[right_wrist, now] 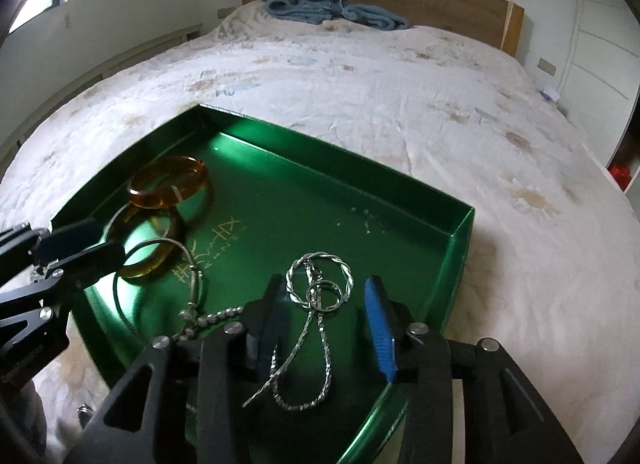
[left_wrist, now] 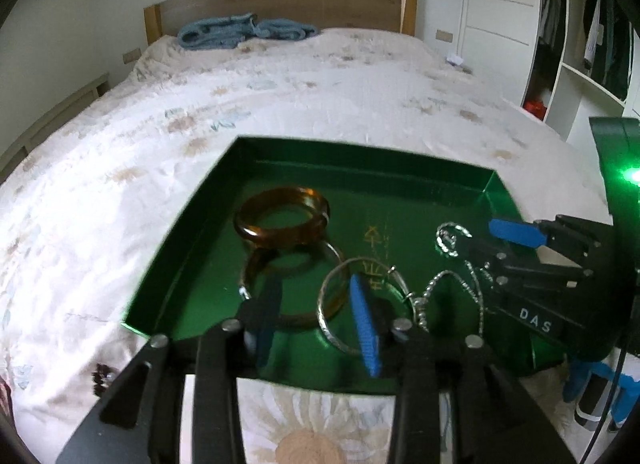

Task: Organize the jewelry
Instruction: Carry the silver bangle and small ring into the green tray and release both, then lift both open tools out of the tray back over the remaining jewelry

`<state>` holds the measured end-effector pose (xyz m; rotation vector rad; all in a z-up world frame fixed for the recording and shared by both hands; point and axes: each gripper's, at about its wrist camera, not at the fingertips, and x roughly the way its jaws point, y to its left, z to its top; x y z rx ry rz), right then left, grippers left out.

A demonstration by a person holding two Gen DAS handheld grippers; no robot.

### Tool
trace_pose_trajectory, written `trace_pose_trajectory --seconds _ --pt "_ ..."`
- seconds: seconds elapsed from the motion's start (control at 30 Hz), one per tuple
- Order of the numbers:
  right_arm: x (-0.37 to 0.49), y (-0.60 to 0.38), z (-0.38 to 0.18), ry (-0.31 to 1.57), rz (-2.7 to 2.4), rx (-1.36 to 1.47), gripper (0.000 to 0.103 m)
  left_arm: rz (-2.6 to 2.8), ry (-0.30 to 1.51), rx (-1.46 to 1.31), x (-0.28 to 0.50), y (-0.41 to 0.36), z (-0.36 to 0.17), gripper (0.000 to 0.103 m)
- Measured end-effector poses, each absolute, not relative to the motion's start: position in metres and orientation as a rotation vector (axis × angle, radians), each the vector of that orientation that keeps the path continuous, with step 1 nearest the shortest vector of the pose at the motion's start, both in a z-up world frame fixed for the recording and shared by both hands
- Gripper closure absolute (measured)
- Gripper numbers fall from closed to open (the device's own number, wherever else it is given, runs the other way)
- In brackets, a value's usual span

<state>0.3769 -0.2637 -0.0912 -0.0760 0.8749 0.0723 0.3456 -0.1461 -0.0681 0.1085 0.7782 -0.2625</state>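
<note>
A shallow green tray (left_wrist: 188,224) (right_wrist: 456,240) lies on the bed and holds the jewelry. Two amber bangles, one (left_wrist: 280,220) (right_wrist: 168,182) resting on the other (left_wrist: 256,264) (right_wrist: 156,260), lie at its left. A thin silver hoop (left_wrist: 328,316) (right_wrist: 120,300) lies beside them. A silver chain with twisted rings (right_wrist: 320,284) (left_wrist: 452,240) lies at the right. My left gripper (left_wrist: 316,324) is open over the hoop and lower bangle. My right gripper (right_wrist: 324,332) is open, its fingers on either side of the chain.
The bed (left_wrist: 280,104) has a pale flowered cover and a wooden headboard (left_wrist: 280,0). A blue knitted item (left_wrist: 244,30) lies near the headboard. An open wardrobe (left_wrist: 592,44) stands at the right. A small dark object (left_wrist: 102,376) lies on the cover by the tray's near left corner.
</note>
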Motion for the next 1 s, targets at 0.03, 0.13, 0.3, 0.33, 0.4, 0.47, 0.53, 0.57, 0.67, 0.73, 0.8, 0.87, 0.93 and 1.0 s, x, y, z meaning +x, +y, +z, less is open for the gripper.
trace_pose_trajectory --seconds 0.03,0.13,0.3,0.33,0.4,0.47,0.53,0.57,0.67,0.73,0.8,0.87,0.93,1.0 --pt "0.373 -0.263 -0.087 0.866 0.069 -0.074 0.060 -0.265 0.772 0.108 0.342 -0.145 -0.064 0.069" --pt "0.359 -0.262 -0.073 0.840 0.065 -0.063 0.058 -0.267 0.735 0.098 0.326 -0.138 -0.047 0.069" --pt "0.324 -0.253 -0.051 0.802 0.073 -0.051 0.053 -0.248 0.680 0.073 0.291 -0.121 -0.023 0.069" --pt "0.315 -0.251 -0.047 0.796 0.079 -0.042 0.052 -0.243 0.670 0.075 0.281 -0.116 -0.018 0.069" --pt "0.293 -0.245 -0.039 0.782 0.088 -0.031 0.052 -0.227 0.646 0.083 0.262 -0.110 -0.011 0.069" --pt "0.274 -0.240 -0.034 0.774 0.097 -0.027 0.051 -0.213 0.627 0.089 0.243 -0.104 -0.005 0.069" --pt "0.254 -0.235 -0.029 0.767 0.101 -0.028 0.049 -0.206 0.610 0.093 0.226 -0.098 -0.001 0.069" --pt "0.244 -0.231 -0.026 0.763 0.102 -0.034 0.049 -0.201 0.603 0.096 0.215 -0.095 0.001 0.069" --pt "0.218 -0.225 -0.022 0.752 0.109 -0.030 0.049 -0.194 0.599 0.103 0.190 -0.088 0.004 0.069" --pt "0.199 -0.221 -0.018 0.744 0.114 -0.017 0.049 -0.188 0.594 0.107 0.173 -0.082 0.005 0.069" --pt "0.184 -0.219 -0.014 0.734 0.116 -0.006 0.049 -0.183 0.589 0.113 0.158 -0.077 0.007 0.069" --pt "0.171 -0.216 -0.010 0.726 0.116 -0.001 0.049 -0.176 0.581 0.117 0.144 -0.073 0.009 0.069" --pt "0.158 -0.214 -0.006 0.718 0.116 0.002 0.049 -0.171 0.578 0.115 0.131 -0.068 0.011 0.069" --pt "0.146 -0.213 -0.003 0.709 0.116 0.006 0.049 -0.166 0.574 0.107 0.118 -0.062 0.013 0.069"
